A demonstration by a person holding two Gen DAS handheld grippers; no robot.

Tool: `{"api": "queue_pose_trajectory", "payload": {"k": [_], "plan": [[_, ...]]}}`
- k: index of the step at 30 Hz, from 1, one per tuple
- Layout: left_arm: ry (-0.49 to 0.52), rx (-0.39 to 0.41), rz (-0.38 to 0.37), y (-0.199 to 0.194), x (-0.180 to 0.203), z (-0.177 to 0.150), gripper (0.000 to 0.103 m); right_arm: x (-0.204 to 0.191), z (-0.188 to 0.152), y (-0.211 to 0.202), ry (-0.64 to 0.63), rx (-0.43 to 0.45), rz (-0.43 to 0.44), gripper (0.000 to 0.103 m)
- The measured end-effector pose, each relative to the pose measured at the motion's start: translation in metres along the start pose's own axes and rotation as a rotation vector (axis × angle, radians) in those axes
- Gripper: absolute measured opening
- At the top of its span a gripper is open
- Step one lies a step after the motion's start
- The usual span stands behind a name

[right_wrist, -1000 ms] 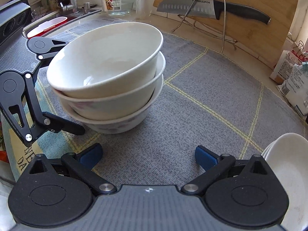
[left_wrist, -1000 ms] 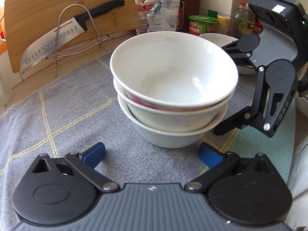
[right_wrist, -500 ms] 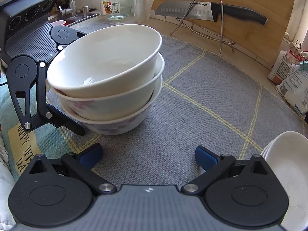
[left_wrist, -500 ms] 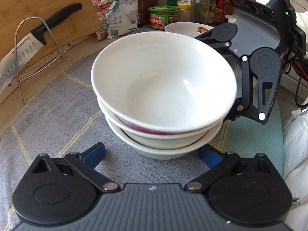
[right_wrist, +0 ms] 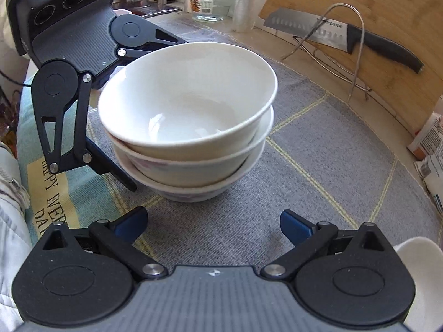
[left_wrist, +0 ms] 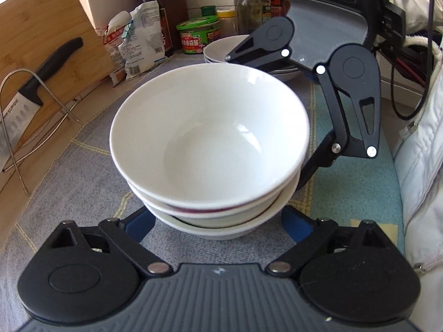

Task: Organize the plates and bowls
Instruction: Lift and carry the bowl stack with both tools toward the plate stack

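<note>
Three nested white ceramic bowls (left_wrist: 210,149) stacked | left gripper (left_wrist: 218,221) jaws closing round base, not gripping | right gripper (right_wrist: 213,221) jaws wide, empty, stack ahead | white plates (left_wrist: 221,48) remain

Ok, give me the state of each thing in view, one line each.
Bowl stack: three nested, upright, empty, on the grey mat.
Left tongs: closing around the bottom bowl, contact unclear.
Right tongs: open, holding nothing.
Knife: resting on the wire rack.

knife blade (right_wrist: 313,27): "SUPOR" | mat (right_wrist: 49,193): "HAPPY", partly hidden
</note>
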State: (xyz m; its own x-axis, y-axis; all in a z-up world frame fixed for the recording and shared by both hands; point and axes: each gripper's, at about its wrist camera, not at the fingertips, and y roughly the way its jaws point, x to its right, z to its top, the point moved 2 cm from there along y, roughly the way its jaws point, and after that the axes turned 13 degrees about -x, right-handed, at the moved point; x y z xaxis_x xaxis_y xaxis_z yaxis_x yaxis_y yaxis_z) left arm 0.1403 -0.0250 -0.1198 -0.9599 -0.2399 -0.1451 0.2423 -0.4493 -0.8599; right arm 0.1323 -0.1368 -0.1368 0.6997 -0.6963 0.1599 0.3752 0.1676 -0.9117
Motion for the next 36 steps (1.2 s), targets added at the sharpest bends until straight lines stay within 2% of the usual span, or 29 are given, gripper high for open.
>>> {"api": "queue_pose_trajectory", "payload": {"k": [5, 12, 23, 36], "plan": [[0.048, -0.01, -0.022, 0.001, -0.005, -0.001, 0.092, 0.005, 0.015, 0.0, -0.064, 0.01, 0.049, 0.099], [0.019, 0.003, -0.07, 0.001, -0.009, -0.002, 0.088, 0.006, 0.025, 0.001, -0.136, -0.014, 0.084, 0.09], [0.031, 0.02, -0.085, -0.001, -0.007, -0.002, 0.087, 0.003, 0.036, 0.0, -0.185, -0.033, 0.1, 0.089], [0.057, 0.068, -0.135, 0.0, -0.014, -0.007, 0.084, 0.001, 0.046, 0.001, -0.167, -0.115, 0.086, 0.089]]}}
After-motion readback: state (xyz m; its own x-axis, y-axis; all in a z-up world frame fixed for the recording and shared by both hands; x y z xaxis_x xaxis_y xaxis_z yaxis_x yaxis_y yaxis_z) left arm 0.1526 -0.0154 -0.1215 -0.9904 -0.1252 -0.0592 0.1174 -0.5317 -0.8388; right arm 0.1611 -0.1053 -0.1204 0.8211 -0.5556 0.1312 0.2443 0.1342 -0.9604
